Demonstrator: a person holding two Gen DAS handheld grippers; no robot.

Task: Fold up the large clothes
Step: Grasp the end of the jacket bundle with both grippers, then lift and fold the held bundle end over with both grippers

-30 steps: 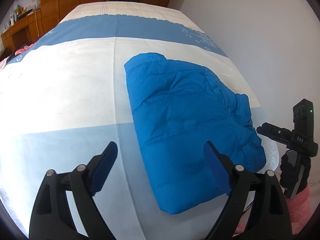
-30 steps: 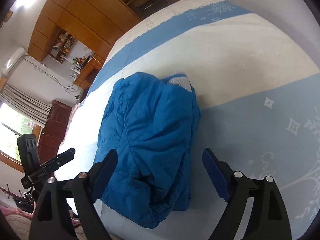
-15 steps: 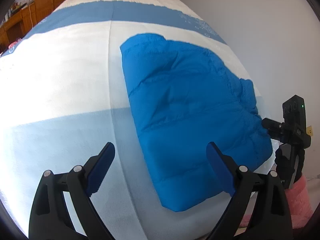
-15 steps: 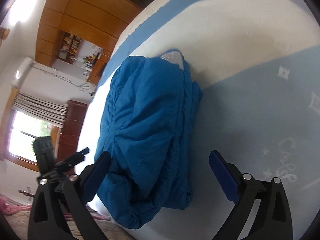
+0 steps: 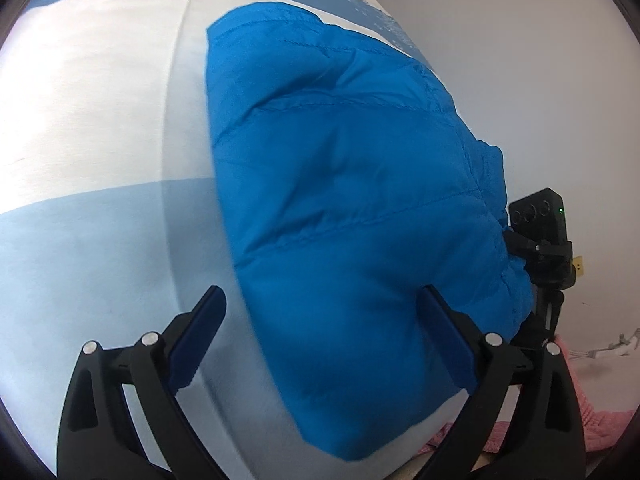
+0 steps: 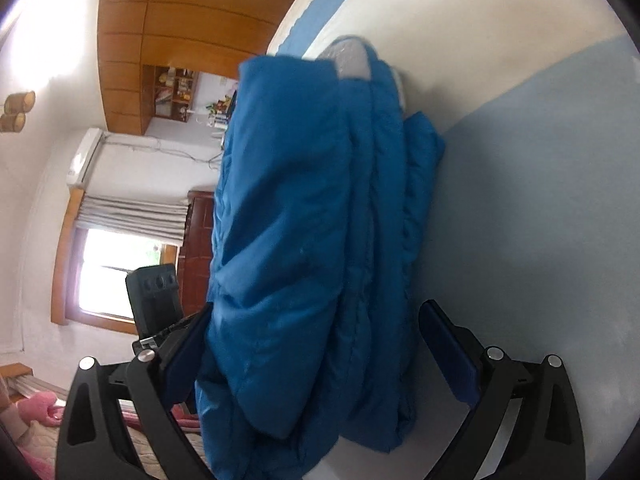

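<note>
- Bed [image 5: 100,128], blue-and-white cover; blue padded jacket [image 5: 352,200] near its front edge.
- Jacket: probably light, soft, slippery; take hold at the near hem corners.
- Left gripper [image 5: 324,320], right gripper [image 6: 316,340]: jaws just widened, gaping, gripping nothing.

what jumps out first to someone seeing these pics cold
A bright blue puffer jacket, folded into a thick bundle, lies near the edge of a bed whose bedspread has white and pale blue bands. Both grippers frame it with jaws wide apart: the left gripper over its near corner, the right gripper at its near end. Behind the jacket in the right wrist view, a wooden wardrobe and a bright window stand out.
</note>
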